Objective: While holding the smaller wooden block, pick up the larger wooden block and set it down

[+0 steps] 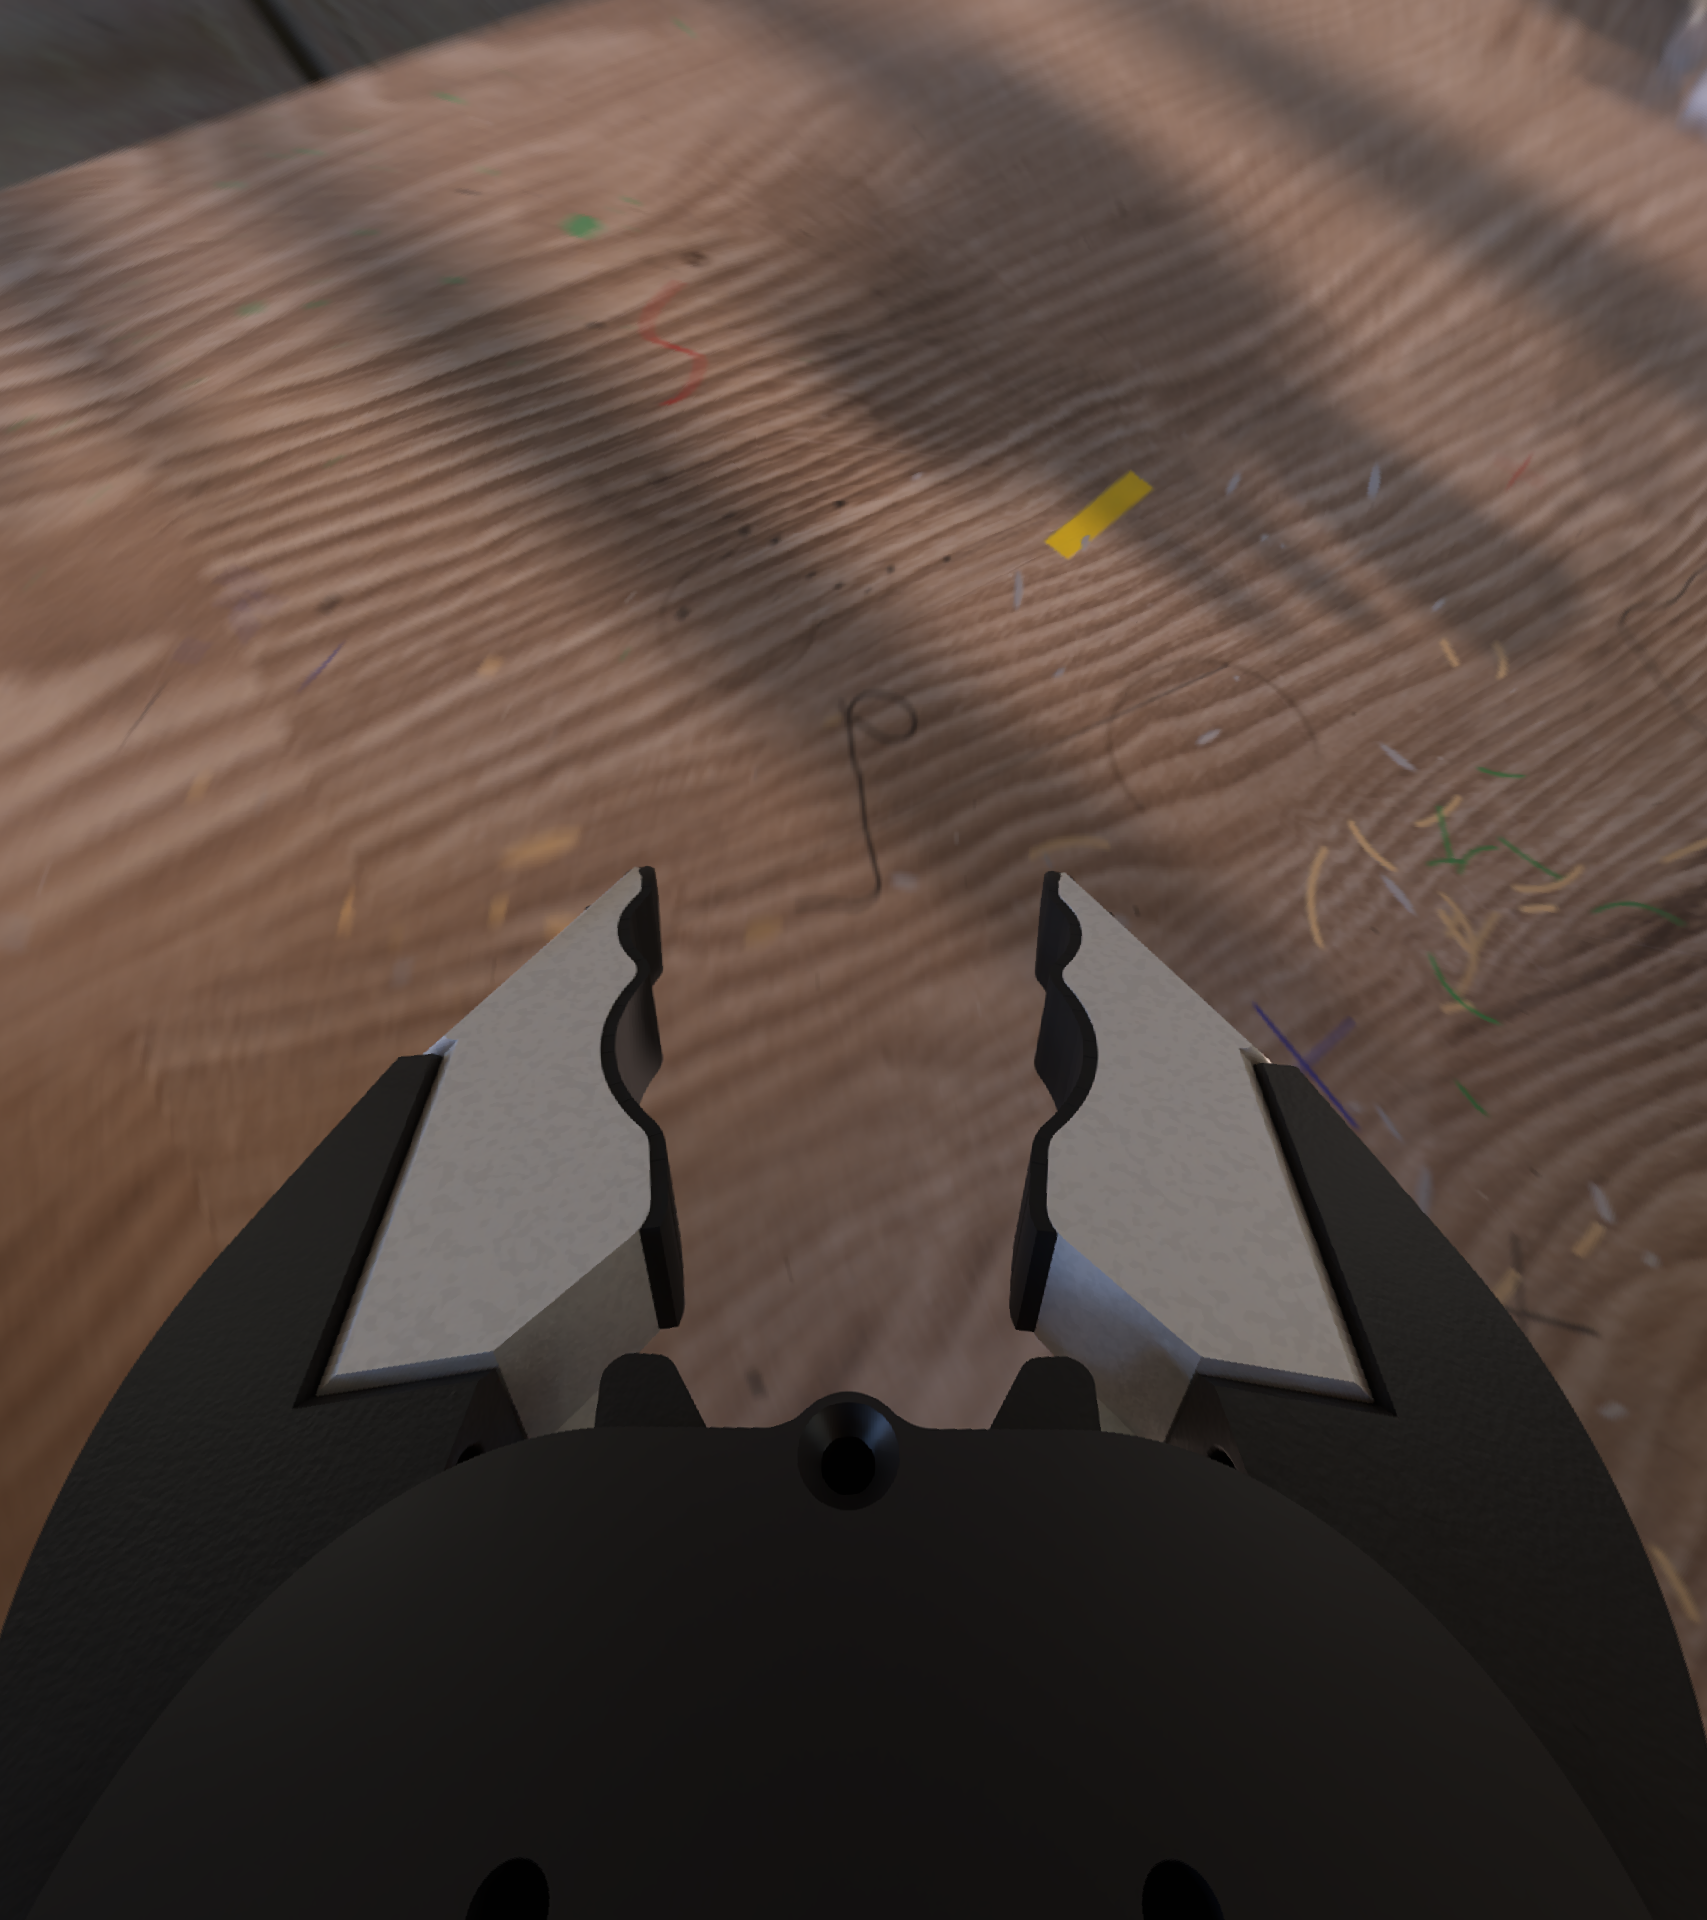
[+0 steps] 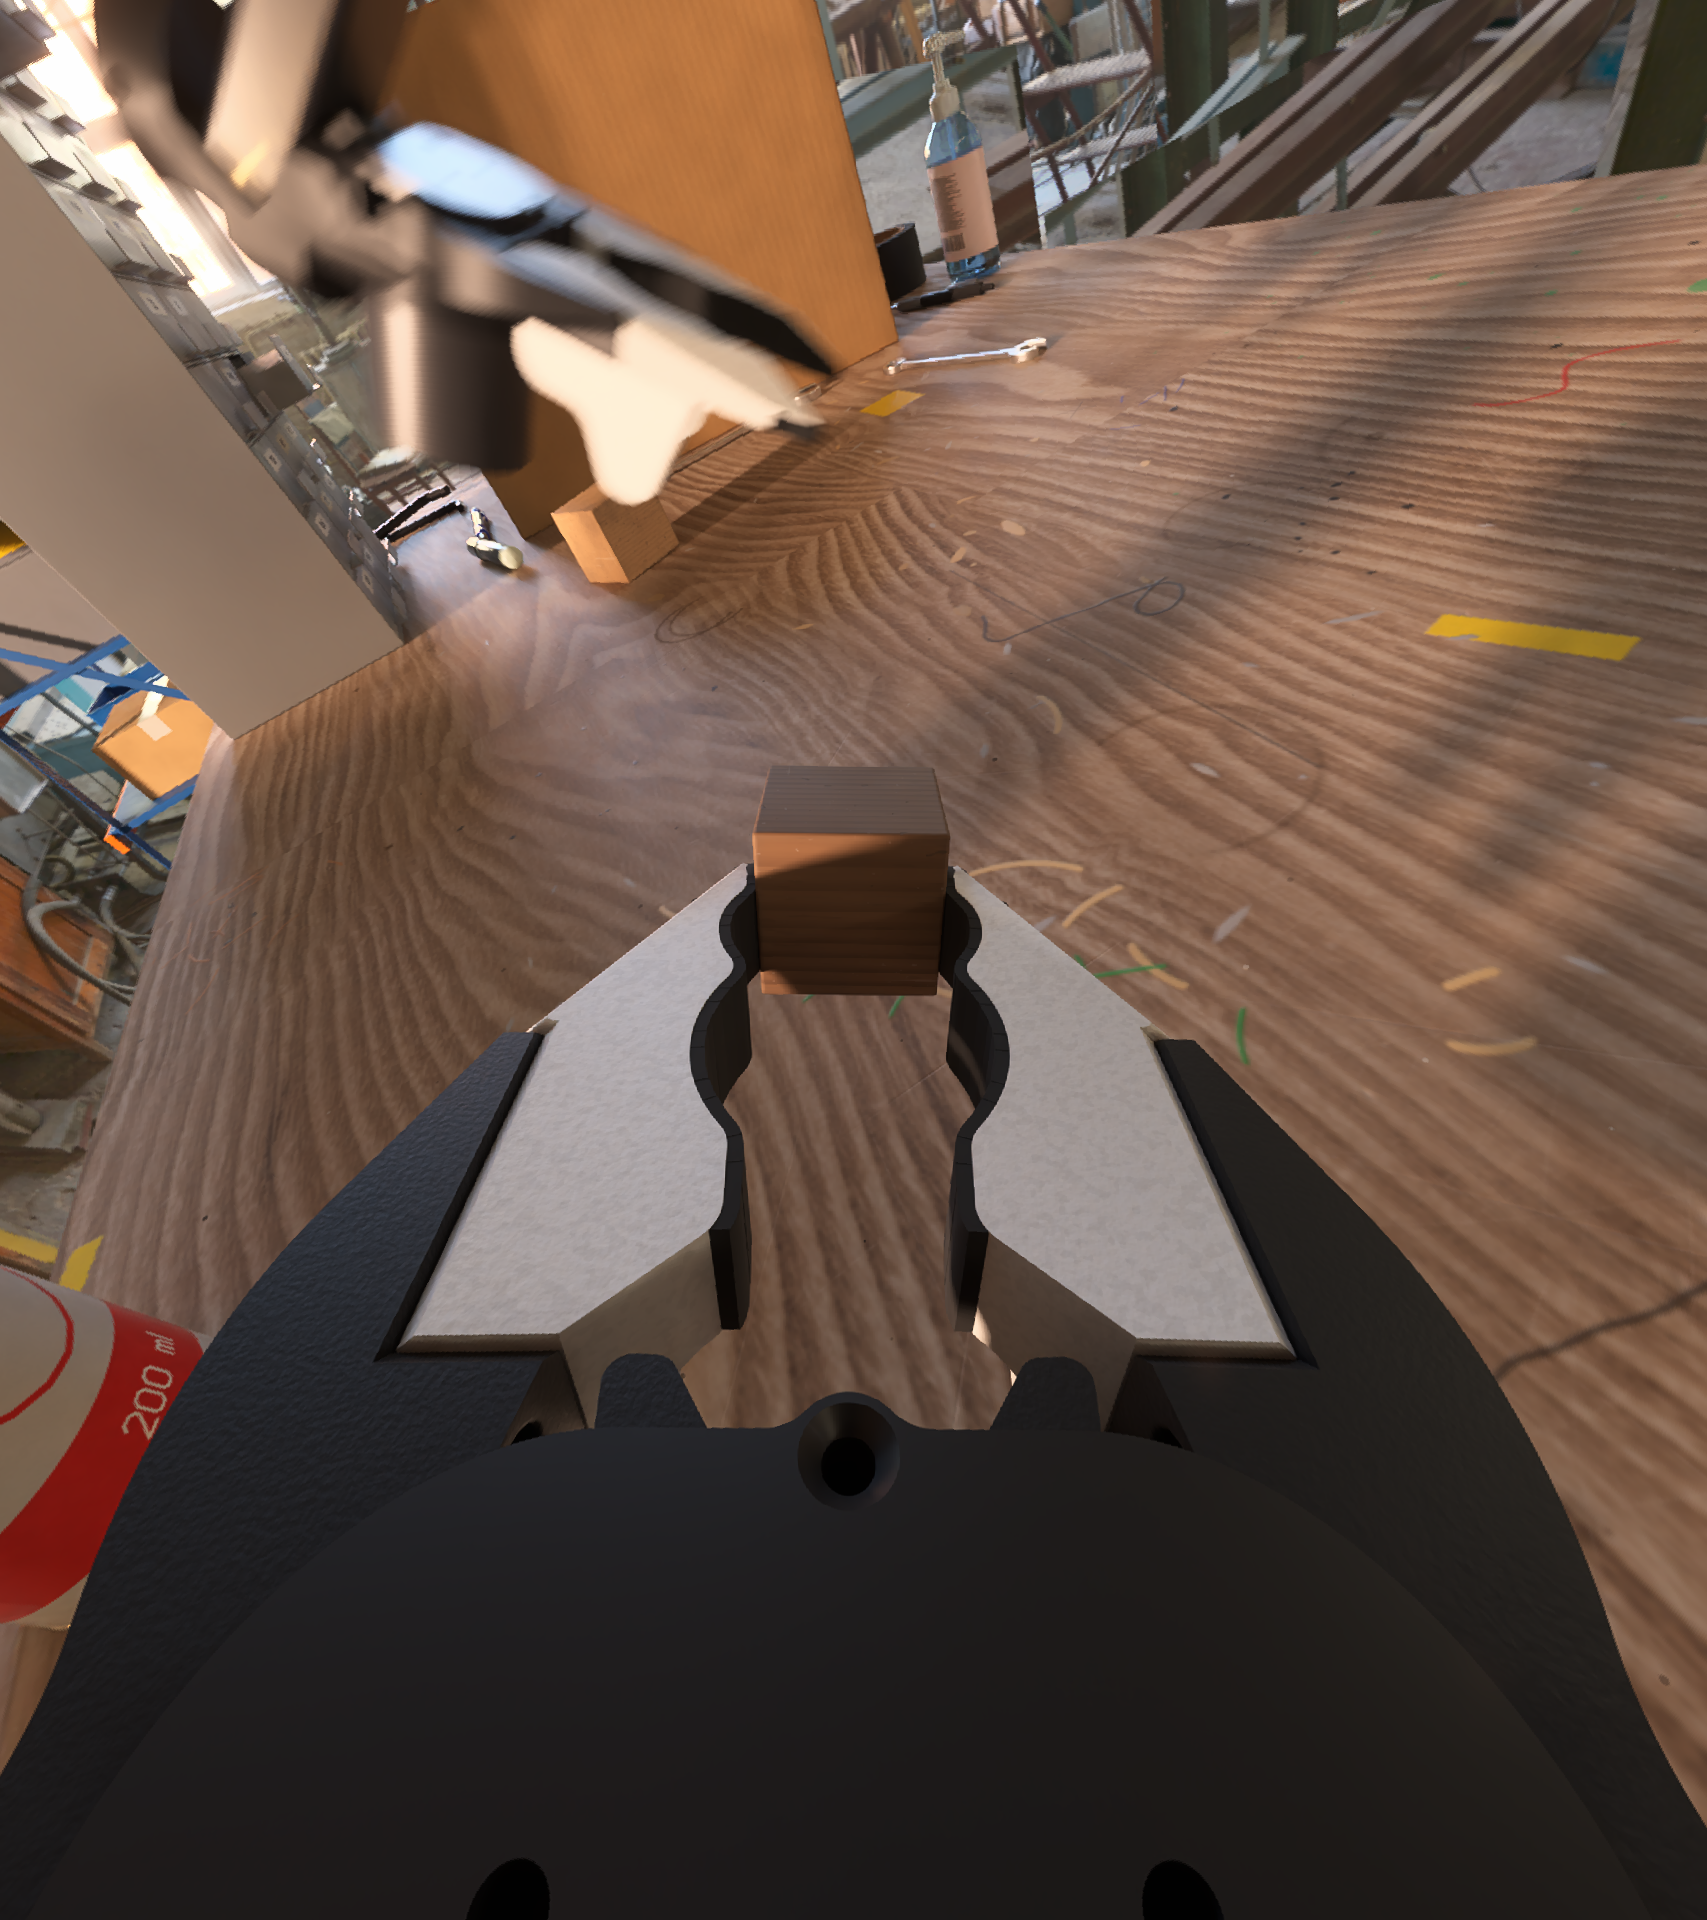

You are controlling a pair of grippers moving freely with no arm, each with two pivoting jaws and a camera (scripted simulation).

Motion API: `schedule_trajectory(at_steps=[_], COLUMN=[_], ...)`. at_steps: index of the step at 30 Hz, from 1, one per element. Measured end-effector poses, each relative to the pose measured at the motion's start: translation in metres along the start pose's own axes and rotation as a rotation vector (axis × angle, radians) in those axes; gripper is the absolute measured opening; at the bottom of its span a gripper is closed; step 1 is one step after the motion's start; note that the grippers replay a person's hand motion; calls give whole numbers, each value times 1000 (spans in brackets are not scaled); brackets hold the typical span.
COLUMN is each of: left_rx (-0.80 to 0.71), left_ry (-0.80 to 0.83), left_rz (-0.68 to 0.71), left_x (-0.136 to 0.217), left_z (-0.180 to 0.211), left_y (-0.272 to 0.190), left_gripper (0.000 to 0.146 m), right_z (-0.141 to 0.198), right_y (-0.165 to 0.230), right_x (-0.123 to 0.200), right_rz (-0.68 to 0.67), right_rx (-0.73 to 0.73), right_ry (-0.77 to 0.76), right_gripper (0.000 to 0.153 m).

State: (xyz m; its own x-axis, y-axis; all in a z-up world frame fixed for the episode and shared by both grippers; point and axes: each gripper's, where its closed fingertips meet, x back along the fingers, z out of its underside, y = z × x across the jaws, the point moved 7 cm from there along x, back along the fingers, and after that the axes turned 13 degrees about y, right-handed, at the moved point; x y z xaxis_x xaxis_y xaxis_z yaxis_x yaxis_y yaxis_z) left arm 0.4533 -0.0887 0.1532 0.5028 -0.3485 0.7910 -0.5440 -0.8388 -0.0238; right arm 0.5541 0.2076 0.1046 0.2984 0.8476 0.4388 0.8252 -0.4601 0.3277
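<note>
Wood-grain tabletop fills both wrist views, littered with coloured shavings and strips of yellow tape. In the right wrist view, the right claw pinches a small dark cube, the smaller wooden block, between its fingertips, seemingly held clear of the tabletop. Only the tips grip it, so the hold looks shallow.

Far and to the left, the larger wooden block, pale and tan, rests on the tabletop near the foot of an upright orange-brown board. Above it hangs the left claw, blurred, its pale fingers pointing toward the far right. In the left wrist view, the left claw is spread with nothing between its fingers, and no block appears there, only bare tabletop.

Risks, as a judgement: the left claw does not face the larger block, so it may close on air unless it turns. The board stands close behind that block and could catch a finger on the way in. Any jolt to the right claw could let the small cube slip from its fingertip hold. A wrench and a blue bottle lie farther off, well apart.
</note>
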Motion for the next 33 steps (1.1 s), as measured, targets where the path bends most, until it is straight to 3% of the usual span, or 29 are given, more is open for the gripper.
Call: schedule_trajectory(at_steps=[3,6,9,12,16,19,22,24,26,33], left_rx=[215,444,604,632,691,758,776,772,814,917], left_ry=[-136,-144,-154,-118,49,211,352,472,613,736], left_rz=[-124,-290,-326,-400,-484,-451,-421,-480,-450,-376], left_x=[50,80,99,113,114,104,94,90,84,69], left_z=[83,164,206,202,171,151,135,135,140,162], left_y=[-4,-3,4,36,116,173,207,221,229,242], left_gripper=[82,89,90,90,88,77,76,80,85,81], right_z=[-1,-2,-5,-9,-13,-13,-10,-9,-8,-8], right_y=[0,0,0,0,3,5,4,4,3,1], right_x=[-1,-5,-10,-16,-21,-23,-26,-26,-25,-21], right_rz=[-7,-19,-25,-45,-87,-110,-118,-121,-126,-110], right_rx=[5,7,20,32,35,37,40,40,35,57], right_ry=[5,19,27,34,40,41,61,71,69,84], right_gripper=[33,33,33,33,33,33,33,33,33,33])
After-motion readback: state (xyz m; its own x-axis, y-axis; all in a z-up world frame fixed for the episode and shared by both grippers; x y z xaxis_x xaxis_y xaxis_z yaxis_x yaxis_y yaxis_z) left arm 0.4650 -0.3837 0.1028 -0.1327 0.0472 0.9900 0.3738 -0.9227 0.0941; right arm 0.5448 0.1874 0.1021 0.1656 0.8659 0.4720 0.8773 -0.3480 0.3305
